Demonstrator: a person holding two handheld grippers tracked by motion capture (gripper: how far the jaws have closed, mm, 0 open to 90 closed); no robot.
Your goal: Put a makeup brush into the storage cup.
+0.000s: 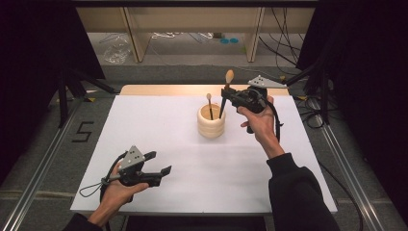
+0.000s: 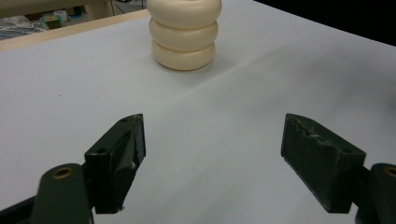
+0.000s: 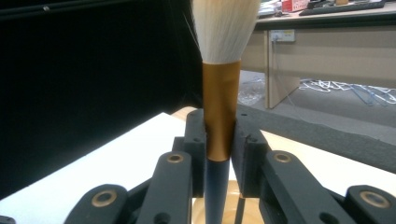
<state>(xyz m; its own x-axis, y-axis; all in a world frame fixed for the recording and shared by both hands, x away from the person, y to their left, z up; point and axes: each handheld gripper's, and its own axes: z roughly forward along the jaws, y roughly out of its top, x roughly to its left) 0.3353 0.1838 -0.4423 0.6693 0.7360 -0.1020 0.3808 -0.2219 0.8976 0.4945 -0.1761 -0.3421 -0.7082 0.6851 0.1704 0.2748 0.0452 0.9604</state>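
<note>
Right gripper (image 1: 230, 91), centre-right of the high view, was clamped on a makeup brush (image 1: 225, 97). In the right gripper view the jaws pinched the brush's copper ferrule (image 3: 219, 112), w/ pale bristles fanning out above and the dark handle running down below. The brush stood nearly upright, tilted a bit, its lower end at or just inside the mouth of the cream ribbed holder (image 1: 211, 126) at mid-frame. Couldn't tell whether the tip rested on the bottom.

Left gripper (image 1: 159, 163), lower left of the high view, sat low over the white table (image 1: 144, 130) w/ jaws spread wide and nothing between them. In the left gripper view the holder (image 2: 184, 35) lay well ahead at top centre.

Progress, judging by how things lay: one smaller brush (image 1: 210, 105) already stood in the holder, the 2nd was part-way at the rim and gripped. Whether it was going in or coming out couldn't be read from one moment; going in seemed likelier. Left to do: lower it fully, release, back off.

Count: 2 brushes, 1 holder, 2 grippers. No other loose items on the table.
</note>
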